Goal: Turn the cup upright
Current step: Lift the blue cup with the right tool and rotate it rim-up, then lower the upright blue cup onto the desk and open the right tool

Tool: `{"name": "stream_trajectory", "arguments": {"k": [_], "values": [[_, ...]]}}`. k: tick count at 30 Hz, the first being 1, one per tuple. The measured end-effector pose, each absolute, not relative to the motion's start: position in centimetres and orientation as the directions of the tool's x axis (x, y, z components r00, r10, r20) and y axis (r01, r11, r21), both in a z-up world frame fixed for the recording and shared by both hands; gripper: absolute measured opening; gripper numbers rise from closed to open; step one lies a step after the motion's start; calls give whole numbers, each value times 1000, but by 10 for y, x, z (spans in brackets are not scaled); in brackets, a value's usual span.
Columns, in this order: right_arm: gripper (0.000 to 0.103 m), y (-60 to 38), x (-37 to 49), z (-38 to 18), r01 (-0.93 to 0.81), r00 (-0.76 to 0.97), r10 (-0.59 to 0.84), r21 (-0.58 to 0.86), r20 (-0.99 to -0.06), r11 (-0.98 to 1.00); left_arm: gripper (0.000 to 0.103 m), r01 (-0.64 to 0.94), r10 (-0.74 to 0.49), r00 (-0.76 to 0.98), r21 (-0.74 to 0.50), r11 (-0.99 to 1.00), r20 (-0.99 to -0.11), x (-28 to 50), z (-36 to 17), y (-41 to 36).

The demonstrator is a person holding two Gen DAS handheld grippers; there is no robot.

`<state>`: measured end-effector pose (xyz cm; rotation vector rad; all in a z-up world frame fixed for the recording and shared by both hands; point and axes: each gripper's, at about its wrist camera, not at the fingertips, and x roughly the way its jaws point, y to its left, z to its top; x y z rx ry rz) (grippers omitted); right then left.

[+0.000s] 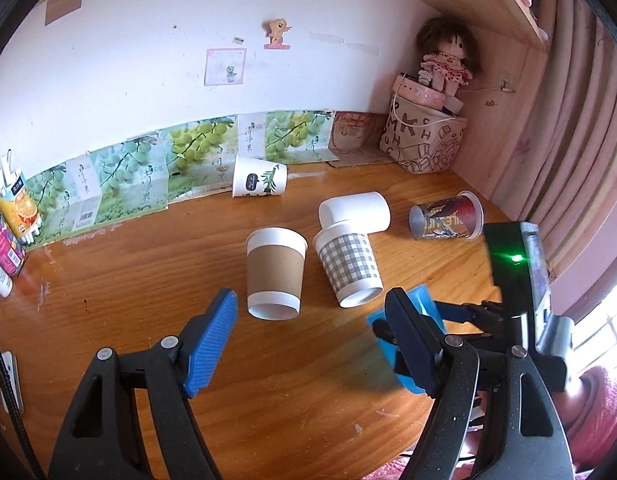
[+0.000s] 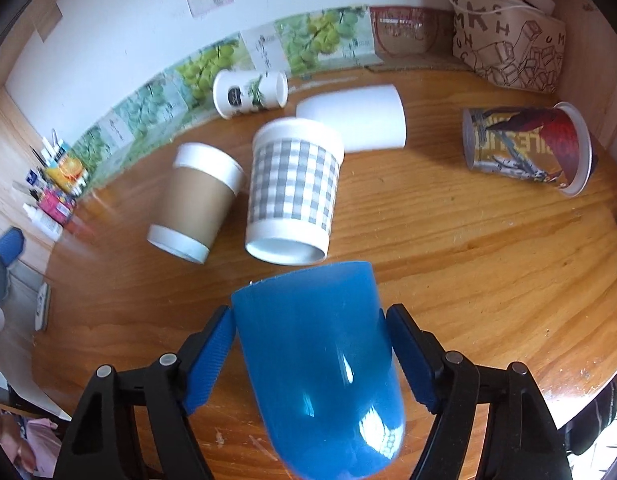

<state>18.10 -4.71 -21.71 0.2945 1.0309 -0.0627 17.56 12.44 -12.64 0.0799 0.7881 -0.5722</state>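
The right tongs (image 2: 310, 354) are clamped on the blue cup (image 2: 316, 364), apparently lifted off the bench (image 2: 468, 280), with the checked cup (image 2: 294, 192) just ahead. The left tongs (image 1: 312, 334) stand apart, holding nothing, with the brown-sleeved cup (image 1: 274, 276) lying just ahead.

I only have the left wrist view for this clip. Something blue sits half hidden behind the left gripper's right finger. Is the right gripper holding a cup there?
Observer: Yes. The right wrist view shows the right gripper shut on a blue cup, with one pad against each side.
Operator: Is that cup upright?
Observer: No. It lies lengthwise along the fingers, its far end pointing toward the checked cup on the desk. I cannot tell which end is the mouth.
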Motion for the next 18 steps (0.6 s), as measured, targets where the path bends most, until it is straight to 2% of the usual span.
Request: {"name": "stream_trajectory", "arguments": {"k": [18], "values": [[75,-45,159,-186,135,616,71,194,-784,972,79,526,-461,564,-132,840,-685,183,-124,121]]}}
